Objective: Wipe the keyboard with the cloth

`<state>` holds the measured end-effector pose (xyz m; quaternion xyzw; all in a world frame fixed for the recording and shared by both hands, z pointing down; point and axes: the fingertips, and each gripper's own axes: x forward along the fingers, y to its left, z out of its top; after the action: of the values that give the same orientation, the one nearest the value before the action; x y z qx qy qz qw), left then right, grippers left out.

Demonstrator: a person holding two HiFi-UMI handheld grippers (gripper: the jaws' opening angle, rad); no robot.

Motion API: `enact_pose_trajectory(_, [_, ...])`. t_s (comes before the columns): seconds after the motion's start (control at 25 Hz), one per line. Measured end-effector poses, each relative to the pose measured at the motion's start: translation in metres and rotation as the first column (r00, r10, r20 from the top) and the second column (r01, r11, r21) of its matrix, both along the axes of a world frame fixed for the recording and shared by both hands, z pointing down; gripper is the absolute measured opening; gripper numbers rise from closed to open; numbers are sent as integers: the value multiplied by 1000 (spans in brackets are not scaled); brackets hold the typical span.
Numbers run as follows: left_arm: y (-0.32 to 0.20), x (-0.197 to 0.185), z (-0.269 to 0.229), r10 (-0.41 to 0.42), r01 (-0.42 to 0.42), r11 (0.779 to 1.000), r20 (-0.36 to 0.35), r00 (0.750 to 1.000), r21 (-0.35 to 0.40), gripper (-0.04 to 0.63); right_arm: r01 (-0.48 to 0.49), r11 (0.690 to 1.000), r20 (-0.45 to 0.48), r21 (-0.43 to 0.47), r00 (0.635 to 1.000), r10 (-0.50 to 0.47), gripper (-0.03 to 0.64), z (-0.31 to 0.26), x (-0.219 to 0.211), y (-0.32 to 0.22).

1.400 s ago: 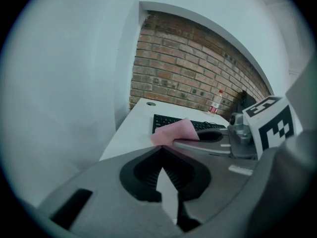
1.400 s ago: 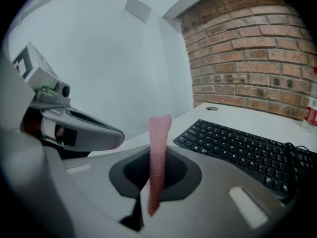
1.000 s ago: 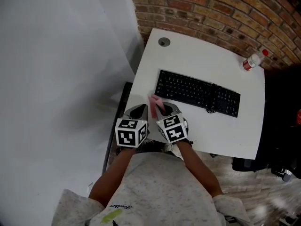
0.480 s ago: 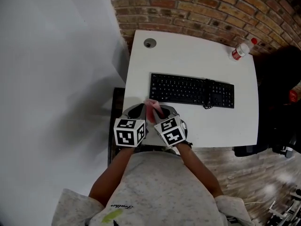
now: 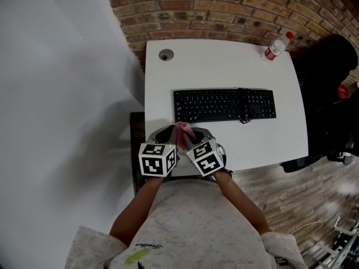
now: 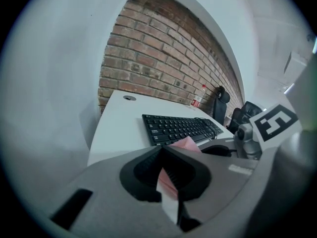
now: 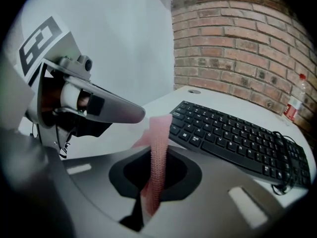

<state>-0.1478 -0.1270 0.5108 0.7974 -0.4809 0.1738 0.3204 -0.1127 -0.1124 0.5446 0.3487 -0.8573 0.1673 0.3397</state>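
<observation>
A black keyboard [image 5: 224,105] lies across the middle of the white desk [image 5: 224,66]. Both grippers hover side by side over the desk's near edge, short of the keyboard's left end. A small pink cloth [image 5: 182,132] stands up between them. In the left gripper view my left gripper [image 6: 164,152] is shut on the cloth [image 6: 185,145], with the keyboard [image 6: 181,128] just beyond. In the right gripper view my right gripper [image 7: 156,155] is shut on the same cloth [image 7: 158,138], which rises as a narrow strip; the keyboard [image 7: 242,143] lies ahead to the right.
A plastic bottle with a red cap [image 5: 276,46] stands at the desk's far right corner. A round cable hole [image 5: 166,54] sits at the far left. Brick wall [image 5: 224,10] runs behind the desk, a white wall [image 5: 56,94] is left, a black chair [image 5: 331,94] right.
The head view has swung, so the desk and keyboard now sit squarer and farther up. Both grippers stay together at the near edge, still clamped on the pink cloth.
</observation>
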Motion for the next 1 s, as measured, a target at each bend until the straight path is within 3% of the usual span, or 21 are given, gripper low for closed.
enact_pose_trajectory(0.44, [-2, 14, 0, 63, -63, 998, -26, 998, 1, -11, -96, 995, -19, -14, 995, 95, 23, 1, 21, -2])
enact_pose_trajectory(1.0, [2, 49, -4, 68, -68, 998, 1, 998, 13, -11, -97, 995, -3, -8, 995, 97, 23, 1, 55, 1])
